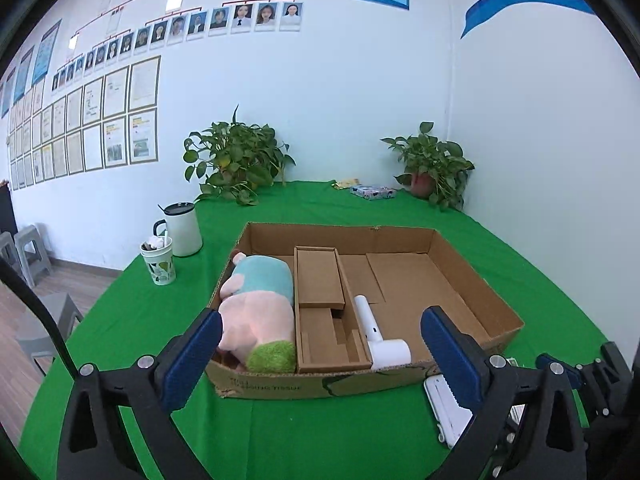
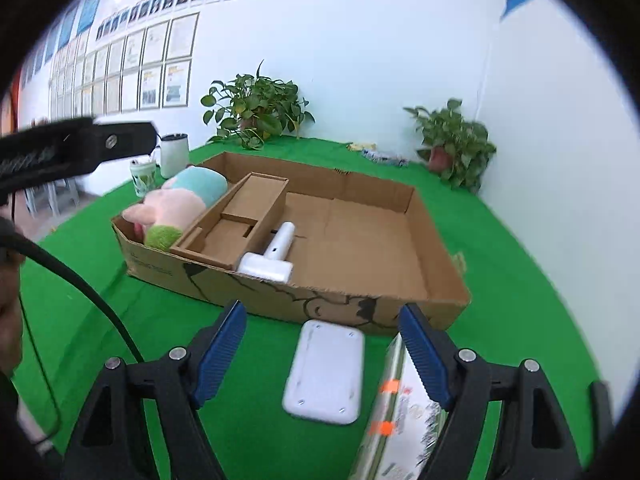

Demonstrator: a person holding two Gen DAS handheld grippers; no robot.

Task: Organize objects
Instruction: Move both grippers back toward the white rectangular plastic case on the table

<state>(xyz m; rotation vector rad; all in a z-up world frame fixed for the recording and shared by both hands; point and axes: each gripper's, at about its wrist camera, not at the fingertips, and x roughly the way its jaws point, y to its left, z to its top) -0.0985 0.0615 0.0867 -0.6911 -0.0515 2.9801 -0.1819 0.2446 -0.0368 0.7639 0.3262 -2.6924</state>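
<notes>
The cardboard box lies open-topped on the green tablecloth and serves as the reference landmark; inside it, against its left wall, lies the plush toy, pink and teal with a green end; next to the toy stands a cardboard insert with recessed compartments; against the insert's right side lies a white handheld device, its wide head at the box's near wall; the right part of the box floor is bare cardboard.

Outside the box, just in front of its near wall, a white flat device lies on the cloth; beside it on the right lies a printed package with orange marks.

The left gripper hovers before the box's near wall, jaws spread wide and grasping nothing; the right gripper is likewise released, its jaws spread on either side of the white flat device without touching it; its right finger overlaps the printed package, and contact cannot be determined.

Left of the box stand a white jug and a patterned cup; beyond the box, at the wall, are two potted plants and a small patterned pack.
</notes>
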